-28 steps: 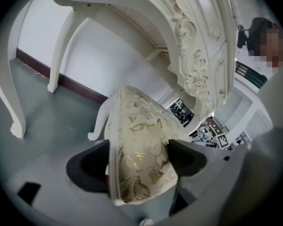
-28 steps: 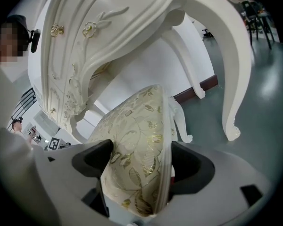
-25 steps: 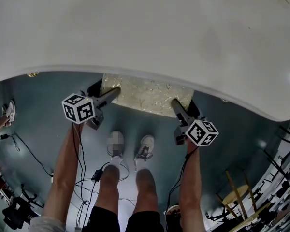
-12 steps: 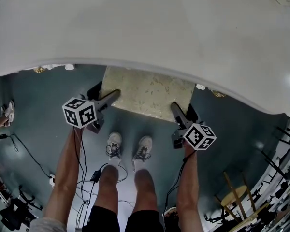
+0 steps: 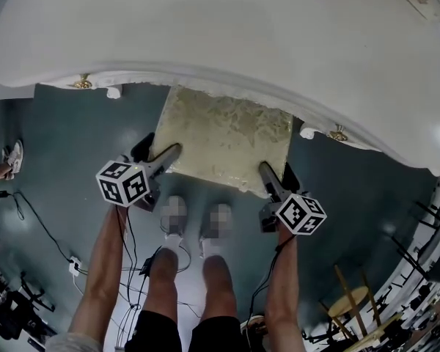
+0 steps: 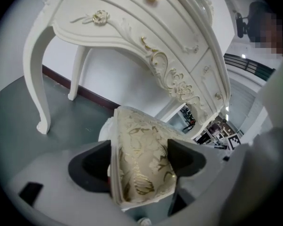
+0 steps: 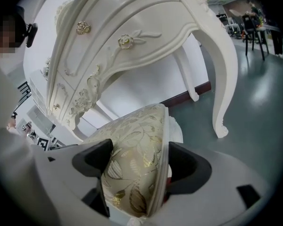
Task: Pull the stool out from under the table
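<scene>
The stool (image 5: 224,138) has a rectangular padded seat in cream fabric woven with shiny gold leaves, edged by a white frame. Its far edge sits under the curved rim of the glossy white table (image 5: 227,35), which has carved scrollwork and gold rose knobs. The rest juts out over the grey-green floor (image 5: 66,138). Both forearms reach forward and down. The left claw (image 5: 169,152) clamps the seat's near left corner, the right claw (image 5: 268,171) its near right corner.
</scene>
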Motion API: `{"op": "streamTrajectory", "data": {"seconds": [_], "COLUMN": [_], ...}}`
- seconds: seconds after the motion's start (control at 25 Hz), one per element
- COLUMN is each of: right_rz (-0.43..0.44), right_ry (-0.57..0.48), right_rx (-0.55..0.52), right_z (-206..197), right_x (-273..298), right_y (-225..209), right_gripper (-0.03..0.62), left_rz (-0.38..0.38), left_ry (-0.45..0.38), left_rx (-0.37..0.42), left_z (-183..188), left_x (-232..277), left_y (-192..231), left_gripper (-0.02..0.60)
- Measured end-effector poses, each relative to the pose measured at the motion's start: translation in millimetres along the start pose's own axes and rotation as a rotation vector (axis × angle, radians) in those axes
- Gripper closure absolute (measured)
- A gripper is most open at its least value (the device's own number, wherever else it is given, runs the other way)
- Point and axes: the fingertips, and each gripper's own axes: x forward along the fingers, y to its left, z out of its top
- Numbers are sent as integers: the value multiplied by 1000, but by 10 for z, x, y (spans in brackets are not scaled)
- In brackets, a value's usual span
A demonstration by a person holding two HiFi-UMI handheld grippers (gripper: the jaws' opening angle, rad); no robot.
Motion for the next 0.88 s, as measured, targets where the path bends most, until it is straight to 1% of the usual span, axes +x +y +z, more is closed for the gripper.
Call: {"op": "streamTrajectory", "data": {"seconds": [0.24,0.32,0.56,0.88], "right_rz": [40,60,120,206], "right_ry": [17,32,79,142], "right_rx": [-43,-64,-133,-217], "right_z": [67,52,-92,-395], "right_x": [-27,19,227,522], "right_y": [186,314,981,1816], "right_gripper": [198,199,201,203], "left_rz": [47,67,134,230], "left_ry": [-58,-77,-145,-230], "left_rx": [-29,-46,-104,-171], "left_z": [-5,-21,-44,-161], "left_x": [-275,-420,-1066,-1899], "left_y": [-4,66,470,990], "left_gripper": [209,209,210,213]}}
